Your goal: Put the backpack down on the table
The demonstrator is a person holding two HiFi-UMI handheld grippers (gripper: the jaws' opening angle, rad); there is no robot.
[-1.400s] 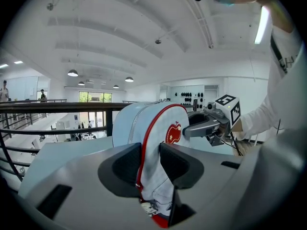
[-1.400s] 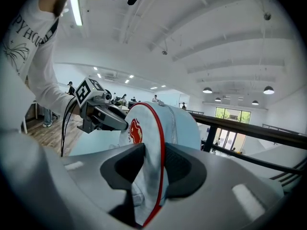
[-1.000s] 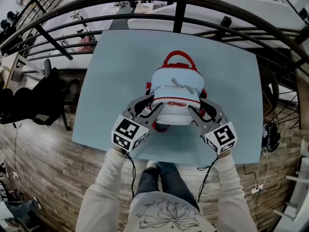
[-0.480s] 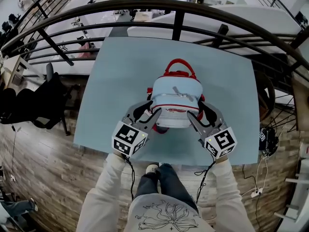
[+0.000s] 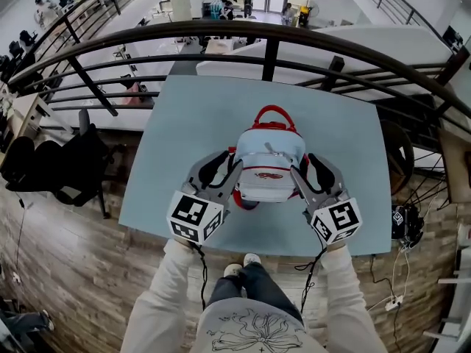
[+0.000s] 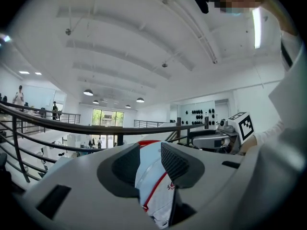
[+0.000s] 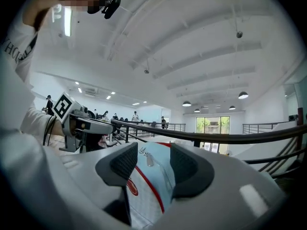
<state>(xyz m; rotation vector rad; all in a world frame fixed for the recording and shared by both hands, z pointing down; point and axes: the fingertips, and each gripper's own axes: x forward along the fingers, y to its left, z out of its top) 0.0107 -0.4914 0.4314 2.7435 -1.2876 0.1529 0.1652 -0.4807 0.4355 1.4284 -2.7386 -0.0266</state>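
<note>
Big open mezzanine kind of place. A curved black railing (image 5: 272, 31) runs right behind the pale blue tabletop (image 5: 184, 109). Past it you look down on a lower level with desks (image 5: 218, 45) and a few people (image 7: 135, 116) standing around. The floor (image 5: 73, 263) up here is grey-brown wood plank. There's a black office chair (image 5: 73, 160) off to the left and a dark clump of gear with cables (image 5: 403, 220) on the right. The ceiling (image 6: 144, 42) is white with ribbed beams and round pendant lamps (image 6: 88, 92), and daylight comes in through tall glass doors (image 6: 106, 118) at the far end.
</note>
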